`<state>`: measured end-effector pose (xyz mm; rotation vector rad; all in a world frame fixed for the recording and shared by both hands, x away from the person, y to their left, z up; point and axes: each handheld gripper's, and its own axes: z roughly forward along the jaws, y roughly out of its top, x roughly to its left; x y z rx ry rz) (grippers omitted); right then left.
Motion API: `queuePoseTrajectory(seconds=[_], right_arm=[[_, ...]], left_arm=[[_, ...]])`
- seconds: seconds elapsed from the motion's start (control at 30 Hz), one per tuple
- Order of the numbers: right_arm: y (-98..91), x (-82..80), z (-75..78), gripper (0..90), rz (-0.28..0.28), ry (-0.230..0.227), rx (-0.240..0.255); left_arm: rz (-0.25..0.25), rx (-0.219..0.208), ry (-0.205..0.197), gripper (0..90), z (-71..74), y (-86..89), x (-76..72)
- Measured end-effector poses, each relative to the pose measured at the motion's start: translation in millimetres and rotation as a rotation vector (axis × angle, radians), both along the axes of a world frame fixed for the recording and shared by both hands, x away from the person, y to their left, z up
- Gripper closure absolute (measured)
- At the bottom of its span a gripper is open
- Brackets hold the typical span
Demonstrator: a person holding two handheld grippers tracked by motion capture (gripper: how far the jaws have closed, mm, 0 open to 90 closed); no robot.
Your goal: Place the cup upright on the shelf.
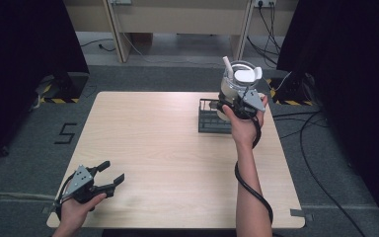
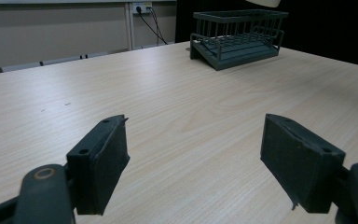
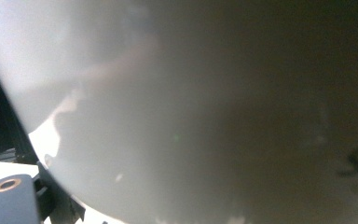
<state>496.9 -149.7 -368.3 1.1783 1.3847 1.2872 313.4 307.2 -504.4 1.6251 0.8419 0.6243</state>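
Near the front-left corner of the tabletop [image 1: 168, 148]: left claw [image 1: 112, 174], spread wide and empty, resting low, aimed toward the far right. From the left gripper view, bare wood between the two black pads [image 2: 100, 163], and well beyond them the dark wire rack [image 2: 237, 38], standing far off and to the right. Further right in the high view: that same rack [image 1: 212, 118] near the far-right edge, and directly above its right end the right claw [image 1: 228, 107], clamped on a clear lidded jug [image 1: 237, 79] with white fittings on top, held upright in the air. In the right gripper view, a pale blurred wall [image 3: 205, 116] pressed up close. Judged: jug just above the rack, straight down the likely path; left hand far too distant to help.
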Motion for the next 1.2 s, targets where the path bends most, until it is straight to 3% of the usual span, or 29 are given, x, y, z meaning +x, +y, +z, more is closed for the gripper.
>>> queuePoseTrajectory(seconds=[0.6,1.2], right_arm=[[-3.6,28.4,2.4,10.5,-0.018,0.032,-0.024],[-4.9,51.5,-15.7,10.5,-0.032,0.093,-0.029]], left_arm=[[0.008,-0.003,0.006,22.3,-0.7,1.6,0.5],[0.009,-0.004,0.007,22.3,-1.3,1.9,0.9]])
